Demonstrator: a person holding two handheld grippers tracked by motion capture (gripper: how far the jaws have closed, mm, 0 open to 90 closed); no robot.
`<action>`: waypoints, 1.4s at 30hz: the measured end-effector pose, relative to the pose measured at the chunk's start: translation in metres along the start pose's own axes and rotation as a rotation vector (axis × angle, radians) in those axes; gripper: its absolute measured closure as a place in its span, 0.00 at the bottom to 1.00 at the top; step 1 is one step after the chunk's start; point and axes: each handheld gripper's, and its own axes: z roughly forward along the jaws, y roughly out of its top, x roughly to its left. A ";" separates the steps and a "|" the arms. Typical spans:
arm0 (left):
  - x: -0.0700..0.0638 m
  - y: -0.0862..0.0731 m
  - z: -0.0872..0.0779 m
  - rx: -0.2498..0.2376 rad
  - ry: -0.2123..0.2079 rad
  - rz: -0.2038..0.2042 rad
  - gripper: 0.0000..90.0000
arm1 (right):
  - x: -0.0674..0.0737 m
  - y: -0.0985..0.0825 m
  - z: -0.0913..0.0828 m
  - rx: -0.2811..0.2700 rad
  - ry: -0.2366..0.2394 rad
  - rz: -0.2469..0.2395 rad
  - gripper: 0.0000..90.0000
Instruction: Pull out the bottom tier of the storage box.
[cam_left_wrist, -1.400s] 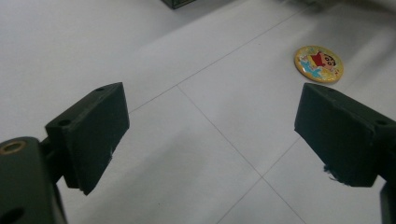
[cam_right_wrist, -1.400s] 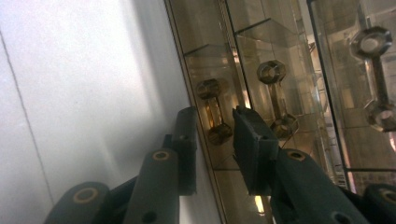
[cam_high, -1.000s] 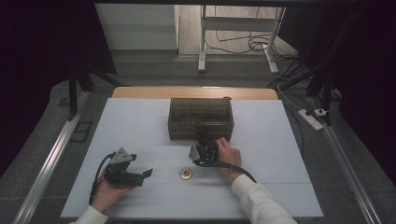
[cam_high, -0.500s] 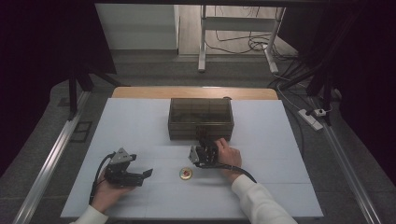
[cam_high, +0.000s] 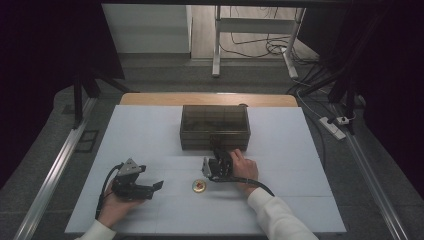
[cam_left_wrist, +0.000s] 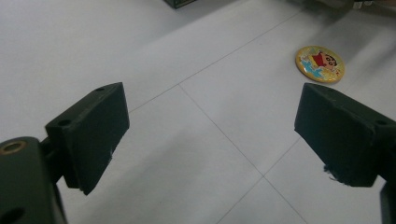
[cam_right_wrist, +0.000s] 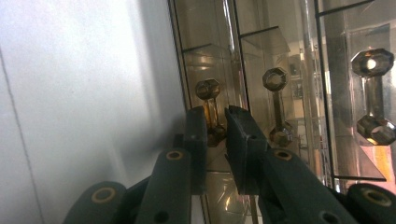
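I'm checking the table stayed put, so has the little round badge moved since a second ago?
No. In the high view the round badge lies at the same spot on the white table, in front of the brown drawer box.

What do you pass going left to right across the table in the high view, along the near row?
Left gripper → badge → right gripper, its jaws shut on a drawer handle of the box.
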 end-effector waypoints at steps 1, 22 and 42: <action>0.000 0.000 0.000 0.000 0.000 -0.001 0.11 | -0.001 0.000 -0.001 0.012 0.003 -0.015 0.87; 0.001 0.000 -0.002 -0.007 0.006 -0.006 0.11 | 0.005 0.001 -0.002 0.009 -0.041 -0.056 0.89; 0.001 -0.001 -0.001 -0.004 0.008 -0.005 0.11 | 0.009 0.000 0.000 0.005 -0.050 -0.068 0.83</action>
